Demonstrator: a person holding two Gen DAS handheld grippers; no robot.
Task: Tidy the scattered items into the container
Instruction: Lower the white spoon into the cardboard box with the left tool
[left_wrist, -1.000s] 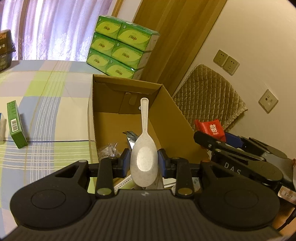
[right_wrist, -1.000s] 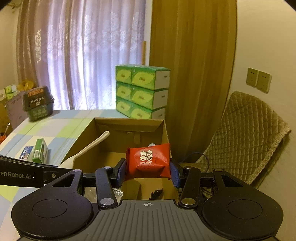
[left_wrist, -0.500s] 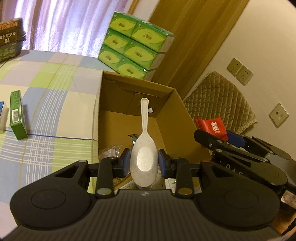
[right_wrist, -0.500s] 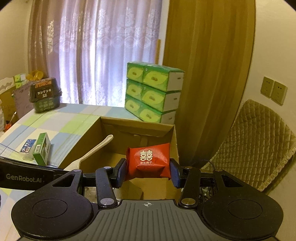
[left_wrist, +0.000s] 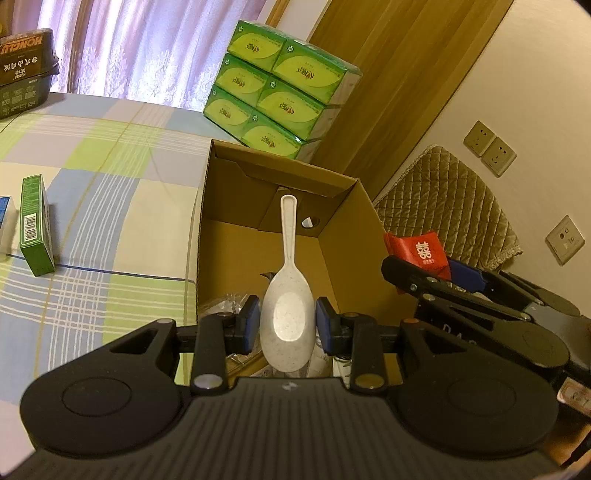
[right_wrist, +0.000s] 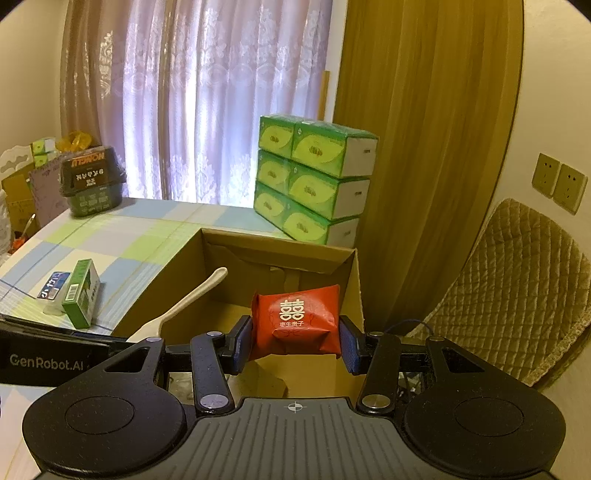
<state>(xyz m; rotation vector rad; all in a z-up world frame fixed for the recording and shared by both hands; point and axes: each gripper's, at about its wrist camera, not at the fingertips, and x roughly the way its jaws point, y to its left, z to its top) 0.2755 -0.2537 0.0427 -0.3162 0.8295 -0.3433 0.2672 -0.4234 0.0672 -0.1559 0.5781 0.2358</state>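
Spoon (left_wrist: 287, 317), pale plastic, clamped across its bowl in left tool (left_wrist: 287, 320), handle over open cardboard box (left_wrist: 354, 236). Likely light, stiff, slick. Right tool (right_wrist: 294, 338) squeezes red packet (right_wrist: 295, 321) above box; looks soft, crushable.

Left gripper (left_wrist: 287, 325): jaws closed on bowl of white spoon (left_wrist: 287, 321), handle pointing forward over cardboard box (left_wrist: 343, 254).
Cardboard box: open-topped, on table (left_wrist: 110, 206), clear wrapping and small items inside near edge.
Right gripper (left_wrist: 436, 275): at right, just beside box, jaws clamped on red packet (left_wrist: 417, 251).
Green carton (left_wrist: 35, 225): on edge at left of table, well apart from box.
Tissue packs (left_wrist: 277, 99): green, stacked behind box.
Chair cushion (left_wrist: 447, 206): quilted, at right.
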